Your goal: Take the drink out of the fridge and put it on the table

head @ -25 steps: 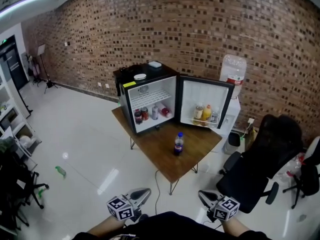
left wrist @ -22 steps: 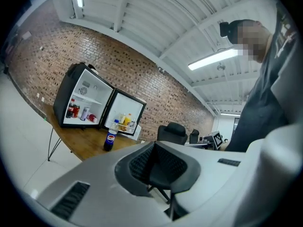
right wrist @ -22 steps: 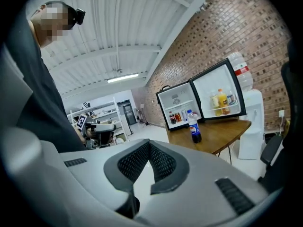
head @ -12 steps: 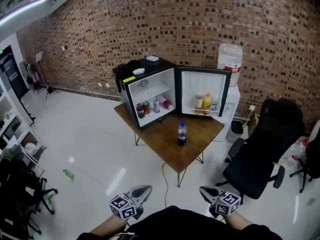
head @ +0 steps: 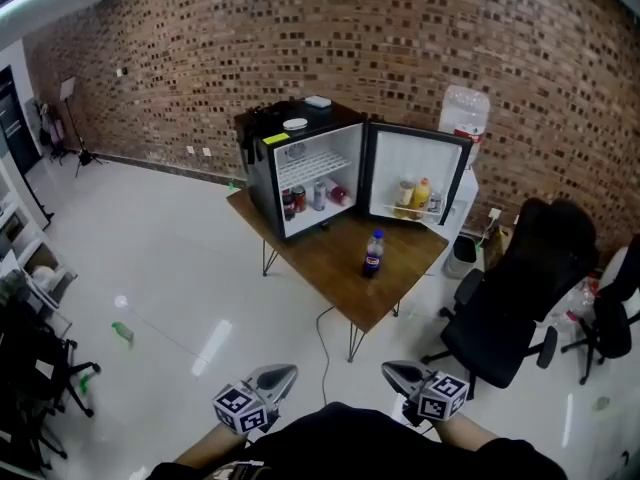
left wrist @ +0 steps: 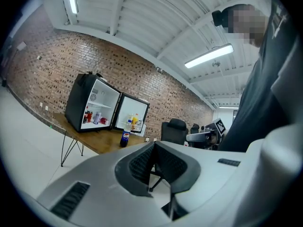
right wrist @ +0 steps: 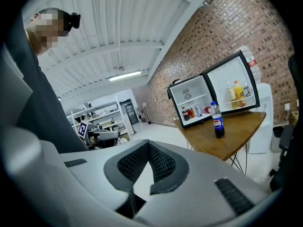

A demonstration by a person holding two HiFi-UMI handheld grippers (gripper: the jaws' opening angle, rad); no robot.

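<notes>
Brick wall (head: 400,48) behind a wooden worktop (head: 330,273) where the fridge (head: 318,173) stands, door open; the bottle (head: 373,255) stands upright on the worktop before it. Well back, the left hand-held gripper (head: 283,373) and right hand-held gripper (head: 392,371) are both closed, empty

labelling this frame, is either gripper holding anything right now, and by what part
Nothing is held. The left gripper and right gripper are both shut on nothing; the bottle stands free on the table, far from both.

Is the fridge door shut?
No, the fridge door stands wide open, showing its white inside.
</notes>
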